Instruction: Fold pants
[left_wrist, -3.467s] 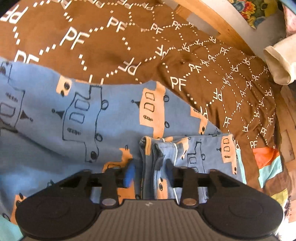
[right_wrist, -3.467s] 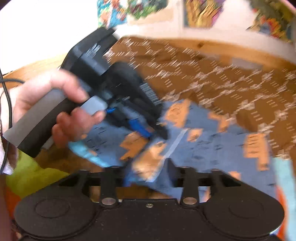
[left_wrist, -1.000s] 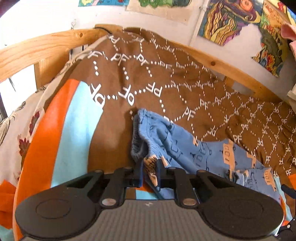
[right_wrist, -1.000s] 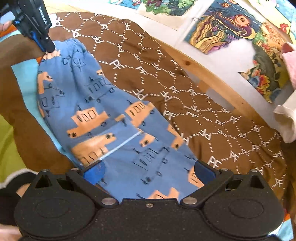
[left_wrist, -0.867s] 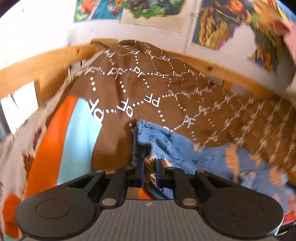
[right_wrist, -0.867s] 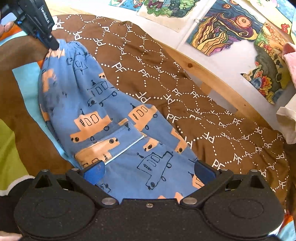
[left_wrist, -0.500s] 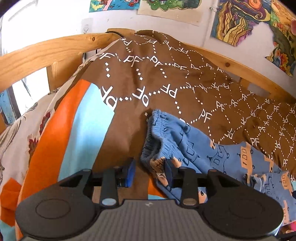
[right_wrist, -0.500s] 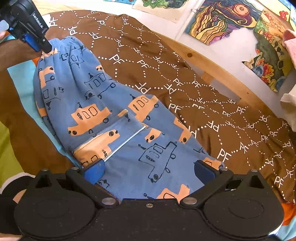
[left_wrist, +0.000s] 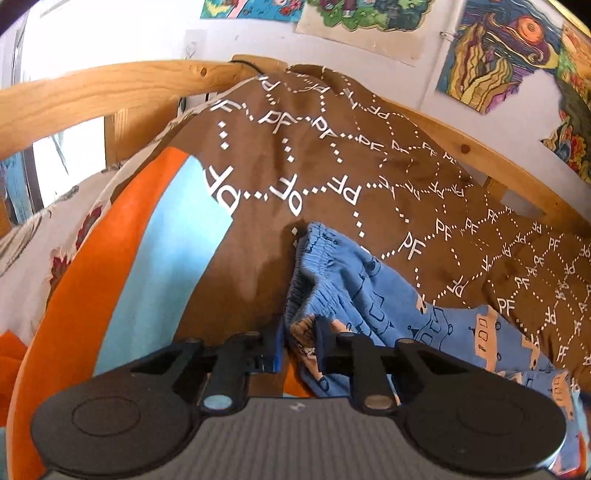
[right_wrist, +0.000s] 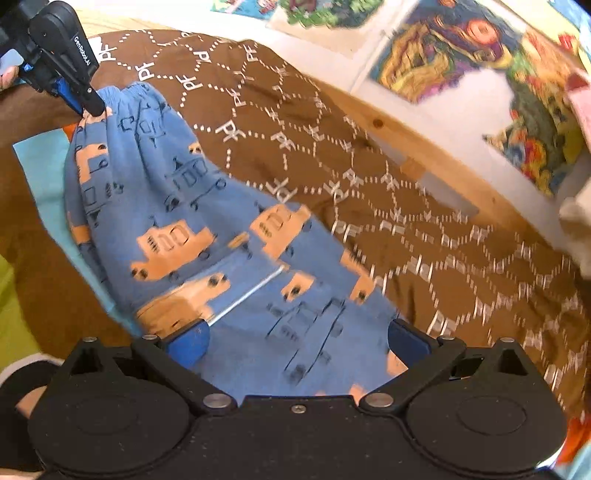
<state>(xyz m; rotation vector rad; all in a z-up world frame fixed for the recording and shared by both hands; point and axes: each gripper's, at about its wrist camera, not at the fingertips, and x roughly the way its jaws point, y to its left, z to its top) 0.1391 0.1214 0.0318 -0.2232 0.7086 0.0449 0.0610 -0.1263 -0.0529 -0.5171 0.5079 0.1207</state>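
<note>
Left gripper (left_wrist: 300, 349): jaws close together with the waistband corner of the pants (left_wrist: 369, 291) sitting between the pads. Gap is narrow, but whether it's pinching or only loosely around the cloth, I can't tell from the left wrist view. The right wrist view shows the same left gripper (right_wrist: 92, 107) touching the elastic edge of the pants (right_wrist: 207, 236).

Right gripper (right_wrist: 297, 341): jaws spread wide, nothing held, hovering low over the leg end of the fabric.

Pants lie flat on the bed, on the brown PF-print blanket (right_wrist: 295, 122), running from the waistband at the far left down to the right gripper. Looks already folded lengthwise, one leg on the other; a pale seam line crosses near the right jaws.

Judgement: current step is squaring up the waistband end before the crosswise fold.
- Keep the left end low and flat, tug only enough to take out the bunching at the elastic.
- Right side should close on both cuff layers together, not just the top one, else the layers slide.
- Bring ends together over the middle, then press down.

Around:
- Orange and light-blue patch of bedding (left_wrist: 147, 258) under the waistband; soft surface, so cloth will drag rather than slide.
- Wooden bed rail (left_wrist: 110, 92) right behind the blanket, posters (left_wrist: 491, 59) on the wall above.
- Cream cloth (right_wrist: 578, 225) at the far right edge, well apart.

Nothing lies in the fold path. Right wrist view is motion-blurred on its right side, so detail there is unreliable.
</note>
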